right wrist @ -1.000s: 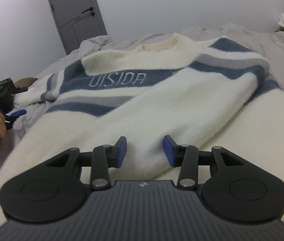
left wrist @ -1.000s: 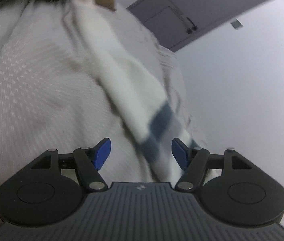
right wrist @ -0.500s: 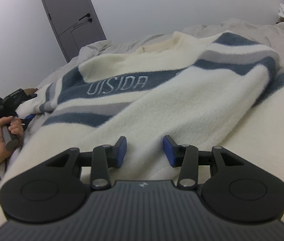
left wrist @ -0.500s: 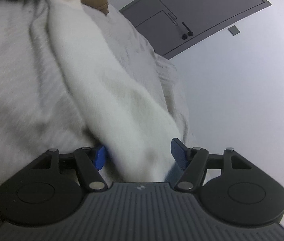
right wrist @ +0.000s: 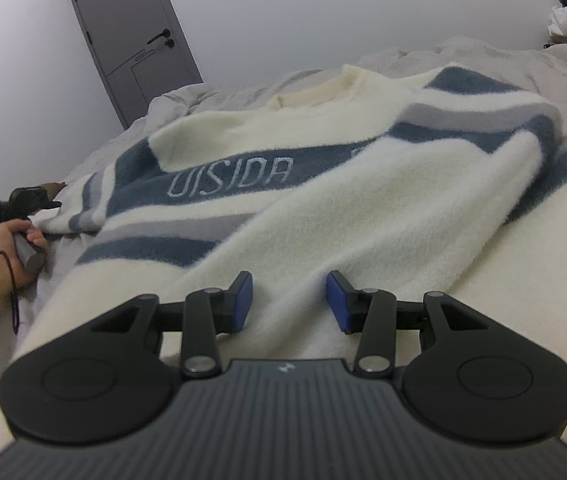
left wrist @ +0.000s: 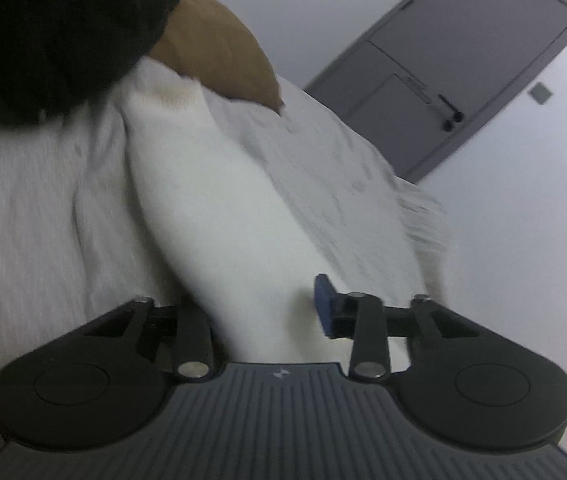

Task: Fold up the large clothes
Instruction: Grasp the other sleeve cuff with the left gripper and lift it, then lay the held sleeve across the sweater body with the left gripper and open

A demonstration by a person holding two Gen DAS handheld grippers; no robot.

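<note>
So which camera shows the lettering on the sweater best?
The right wrist view: the pale lettering sits sharp on the sweater's blue chest stripe. The left wrist view shows only a blurred cream sleeve, no lettering.

Dim, flat indoor light; fisheye bending at the edges.
Left wrist view smeared by motion blur, black at 10 o'clock; right wrist view sharper, softly shadowed.

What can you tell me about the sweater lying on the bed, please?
The sweater is fluffy cream knit with blue and grey bands and pale lettering across the chest. It lies spread on a rumpled grey bedsheet, its right sleeve folded across the front. The left gripper has just closed its jaws on the other sleeve.
</note>
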